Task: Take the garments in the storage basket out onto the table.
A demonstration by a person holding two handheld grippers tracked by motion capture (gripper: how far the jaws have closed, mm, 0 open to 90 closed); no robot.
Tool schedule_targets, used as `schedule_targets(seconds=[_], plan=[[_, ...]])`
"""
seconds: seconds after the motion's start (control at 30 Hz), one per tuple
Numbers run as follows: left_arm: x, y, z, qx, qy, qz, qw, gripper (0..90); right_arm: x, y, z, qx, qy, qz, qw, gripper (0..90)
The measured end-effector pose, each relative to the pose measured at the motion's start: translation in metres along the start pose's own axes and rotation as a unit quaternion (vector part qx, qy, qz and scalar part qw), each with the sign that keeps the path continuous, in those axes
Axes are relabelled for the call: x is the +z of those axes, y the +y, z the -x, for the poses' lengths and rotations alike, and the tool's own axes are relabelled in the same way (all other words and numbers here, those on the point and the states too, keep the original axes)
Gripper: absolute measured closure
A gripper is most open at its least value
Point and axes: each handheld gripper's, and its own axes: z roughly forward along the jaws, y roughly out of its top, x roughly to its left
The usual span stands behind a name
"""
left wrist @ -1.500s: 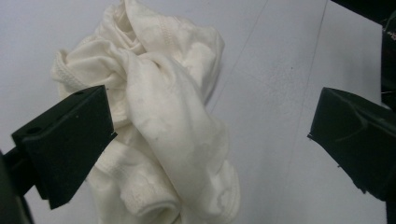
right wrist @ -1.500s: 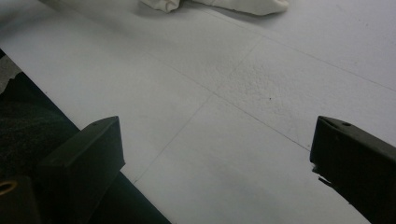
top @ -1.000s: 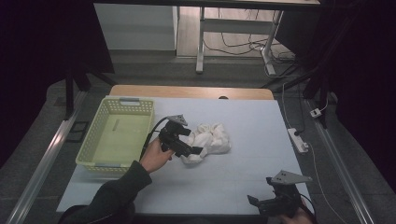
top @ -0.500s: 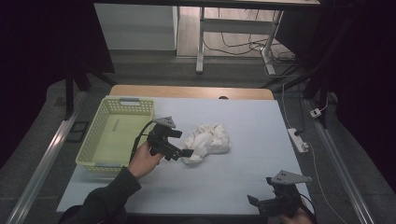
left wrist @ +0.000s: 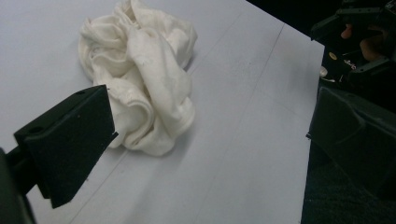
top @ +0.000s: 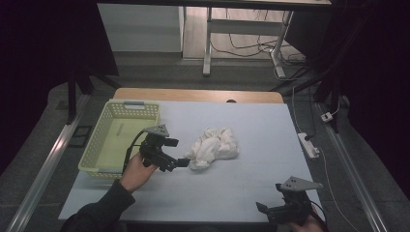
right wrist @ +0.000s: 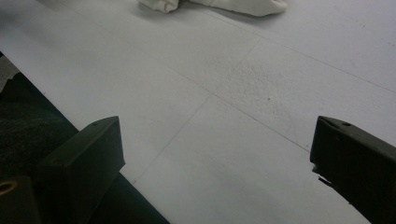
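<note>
A crumpled white cloth (top: 212, 147) lies in a heap near the middle of the pale blue table (top: 251, 121). My left gripper (top: 178, 153) hovers just left of it, open, its jaws pointing at the heap without touching it. In the left gripper view the cloth (left wrist: 140, 79) lies ahead between the wide-spread jaws of the left gripper (left wrist: 210, 140). My right gripper (top: 270, 209) rests low at the table's near right edge, open and with nothing in it. In the right gripper view its jaws stand wide over bare table (right wrist: 261, 93), with the cloth's hem (right wrist: 219, 4) far ahead.
A pale yellow plastic basket (top: 104, 159) stands at the table's left side, just behind my left hand. A white power strip (top: 309, 145) lies off the right edge. Table legs and cables stand beyond the far edge. The right gripper (left wrist: 359, 37) shows far off in the left gripper view.
My left gripper has drawn back to the left, away from the cloth, which stays where it lay. The right gripper has not moved.
</note>
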Motion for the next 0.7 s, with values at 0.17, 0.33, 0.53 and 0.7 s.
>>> schedule_targets(seconds=[0.17, 0.33, 0.53, 0.7], plan=[[-0.012, -0.01, 0.003, -0.001, -0.005, 0.0, 1.0, 0.5, 0.0, 0.0, 0.0, -0.001, 0.0, 0.0, 1.0, 2.9], [-0.026, -0.024, 0.006, -0.001, 0.011, 0.001, 0.9999, 0.0, 0.0, 0.0, 0.0, -0.001, -0.001, -0.001, 1.0, 2.9], [-0.04, -0.041, 0.006, -0.016, 0.02, 0.007, 0.9997, 0.0, 0.0, 0.0, -0.001, -0.001, -0.002, -0.002, 1.0, 2.9], [-0.054, -0.057, 0.008, -0.029, 0.03, 0.011, 0.9991, 0.0, 0.001, 0.0, -0.001, -0.002, -0.003, -0.003, 1.0, 2.9]])
